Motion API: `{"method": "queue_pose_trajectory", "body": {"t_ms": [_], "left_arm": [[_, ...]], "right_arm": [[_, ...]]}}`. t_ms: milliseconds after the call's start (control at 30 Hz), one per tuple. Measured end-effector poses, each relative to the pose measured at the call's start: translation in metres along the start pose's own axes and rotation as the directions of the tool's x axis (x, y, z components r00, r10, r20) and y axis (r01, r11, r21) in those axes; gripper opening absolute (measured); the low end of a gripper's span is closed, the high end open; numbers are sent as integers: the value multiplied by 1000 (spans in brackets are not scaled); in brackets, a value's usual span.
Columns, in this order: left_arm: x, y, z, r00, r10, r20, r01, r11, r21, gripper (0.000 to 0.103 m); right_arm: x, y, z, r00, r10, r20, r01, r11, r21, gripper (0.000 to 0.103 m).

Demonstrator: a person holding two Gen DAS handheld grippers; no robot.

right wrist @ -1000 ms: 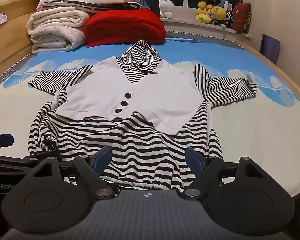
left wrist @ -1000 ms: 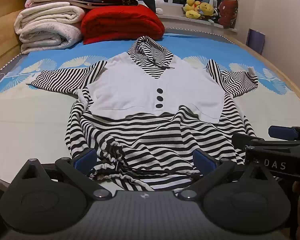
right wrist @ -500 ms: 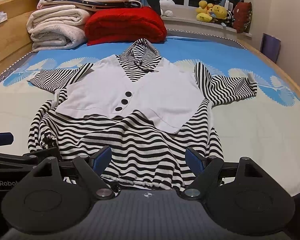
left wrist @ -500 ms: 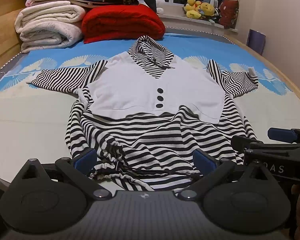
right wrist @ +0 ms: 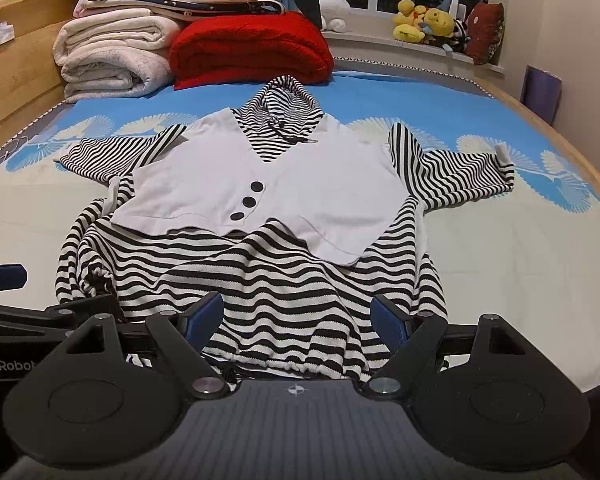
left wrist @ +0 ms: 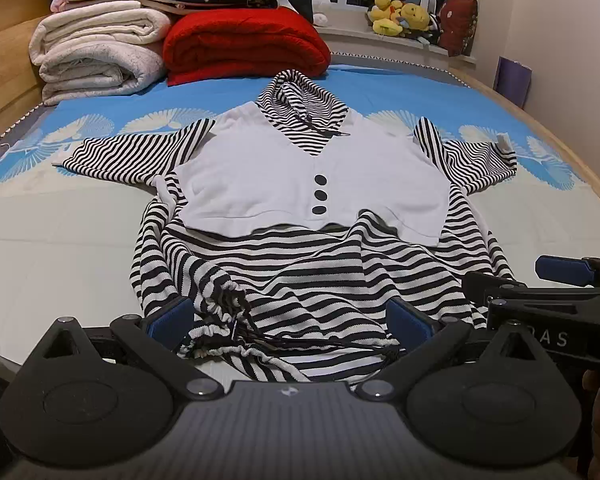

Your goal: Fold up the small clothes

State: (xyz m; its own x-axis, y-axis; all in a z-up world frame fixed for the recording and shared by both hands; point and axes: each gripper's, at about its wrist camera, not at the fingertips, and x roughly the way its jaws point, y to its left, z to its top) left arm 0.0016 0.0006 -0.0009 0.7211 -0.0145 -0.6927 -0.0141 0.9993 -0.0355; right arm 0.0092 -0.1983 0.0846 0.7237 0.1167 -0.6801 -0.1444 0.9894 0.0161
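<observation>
The striped top [left wrist: 300, 216] lies spread flat on the bed [left wrist: 60, 232], hem at the near edge, sleeves out, nothing folded yet. The left gripper [left wrist: 288, 316] and right gripper [right wrist: 296, 316] hover over the hem, both released and empty; every fold remains

striped top [left wrist: 300, 264]: knit cloth, ribbed, matt, smooth white cloth panel | buttons [left wrist: 320, 194]: glossy black | sheet [left wrist: 60, 240]: smooth printed cloth | red blanket [left wrist: 244, 40]: fuzzy cloth | bed frame [right wrist: 16, 92]: smooth wood | left gripper [left wrist: 288, 316]: matt black plastic, blue pads, metal screws
</observation>
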Motion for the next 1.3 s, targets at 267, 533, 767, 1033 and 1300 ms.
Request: {"method": "queue_pose_trajectory", "body": {"t_ms": [267,533,767,1033,1300], "left_arm": [[0,0,0,1000,-7,0,7,1000,-7,102],[2,1,-3,1000,0,-7,0,1000,0,102],[-1,1,2,997,-72,-26,71,995,-65,102],[7,29,15,996,-73,-55,69,995,-71,102],[71,90,40,991,0,-131,-5,999,-40,89]], "right_arm": [[0,0,0,1000,-3,-3,3,1000,-3,82],[0,0,-1,1000,-4,-5,4,1000,-4,82],[0,-7,2,1000,-26,0,26,1000,16,82],[-7,-61,19,999,-37,36,31,985,167,43],[43,-143,45,992,-44,-117,61,987,148,46]]}}
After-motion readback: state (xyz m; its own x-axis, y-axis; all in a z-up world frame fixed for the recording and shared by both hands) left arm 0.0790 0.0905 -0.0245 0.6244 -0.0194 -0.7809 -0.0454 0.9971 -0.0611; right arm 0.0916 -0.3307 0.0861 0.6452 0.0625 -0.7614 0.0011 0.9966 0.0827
